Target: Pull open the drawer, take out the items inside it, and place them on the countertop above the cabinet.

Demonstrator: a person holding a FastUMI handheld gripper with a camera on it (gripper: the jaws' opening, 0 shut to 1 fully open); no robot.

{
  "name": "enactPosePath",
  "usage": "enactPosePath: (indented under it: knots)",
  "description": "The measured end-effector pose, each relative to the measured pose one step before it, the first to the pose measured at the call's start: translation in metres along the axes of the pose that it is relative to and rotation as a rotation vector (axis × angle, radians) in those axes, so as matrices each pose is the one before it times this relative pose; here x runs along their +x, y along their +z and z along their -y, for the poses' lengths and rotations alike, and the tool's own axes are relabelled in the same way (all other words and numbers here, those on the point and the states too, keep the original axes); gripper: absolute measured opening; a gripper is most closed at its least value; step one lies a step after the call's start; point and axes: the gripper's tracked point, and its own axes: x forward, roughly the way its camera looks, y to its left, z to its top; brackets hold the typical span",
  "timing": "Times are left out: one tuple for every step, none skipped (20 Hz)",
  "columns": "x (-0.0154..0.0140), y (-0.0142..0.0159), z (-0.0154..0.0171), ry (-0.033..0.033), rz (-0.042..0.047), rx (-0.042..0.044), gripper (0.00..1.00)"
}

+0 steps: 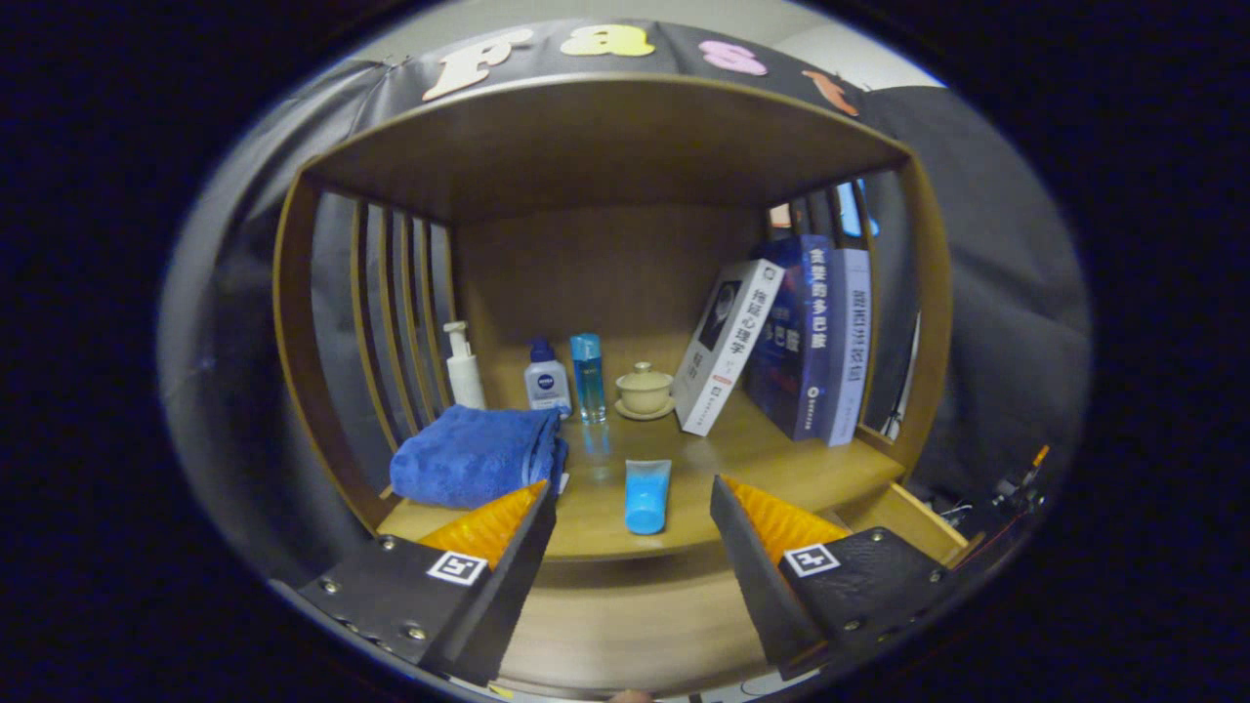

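Observation:
My gripper (630,486) is open, with nothing pressed between its fingers. A light blue tube (646,496) lies flat on the wooden countertop (791,459), near its front edge and in the gap just ahead of the fingertips. Below that edge the pulled-out drawer (625,625) shows a bare wooden bottom under the fingers. Its right side wall (913,522) sticks out toward me. No item can be seen in the visible part of the drawer.
A folded blue towel (474,454) lies on the countertop by the left finger. At the back stand a white pump bottle (464,369), two small bottles (547,381), (587,376) and a lidded cup on a saucer (644,391). Books (811,332) lean at the right.

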Motion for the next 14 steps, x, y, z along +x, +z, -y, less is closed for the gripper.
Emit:
enactPosePath:
  knots:
    - [-0.01196,-0.00288,0.00357,-0.01103,0.01837,0.00586,0.95]
    - [-0.01333,-0.0052,0.00276,-0.01239,0.01769,0.00136,0.95]
    - [-0.01021,-0.00327,0.0003,-0.00343,0.01483,-0.0003,0.95]
    - [-0.01274,-0.00391,-0.00021,-0.00223,0.01151,-0.00116,0.95]
    - [-0.01132,-0.00573,-0.00075,-0.0002,0.01011,-0.00133,0.95]
    - [-0.01045,-0.00523,-0.00084,-0.0027,0.01375,0.0021,0.95]
    - [-0.00801,-0.00636,0.00076,-0.00509,0.00703,0.00656,0.95]
    - [-0.00794,-0.01121,-0.00034,-0.00079,-0.00883,0.00517,0.95]
    - [-0.00642,-0.01085,-0.00013,-0.00157,-0.01684,0.00508,0.95]
    - [-0.00538,-0.01183,0.0004,0.00042,-0.01721,0.00437,0.95]
    - [-0.00265,-0.00898,0.00003,0.00351,-0.00918,0.00843,0.95]
    - [-0.00121,-0.01036,-0.00093,0.00651,-0.01505,0.01419,0.95]
    - [0.00016,-0.01224,-0.0013,0.01131,-0.02227,0.01159,0.95]
    - [0.00002,-0.01106,0.00126,0.004,-0.02547,0.00127,0.95]
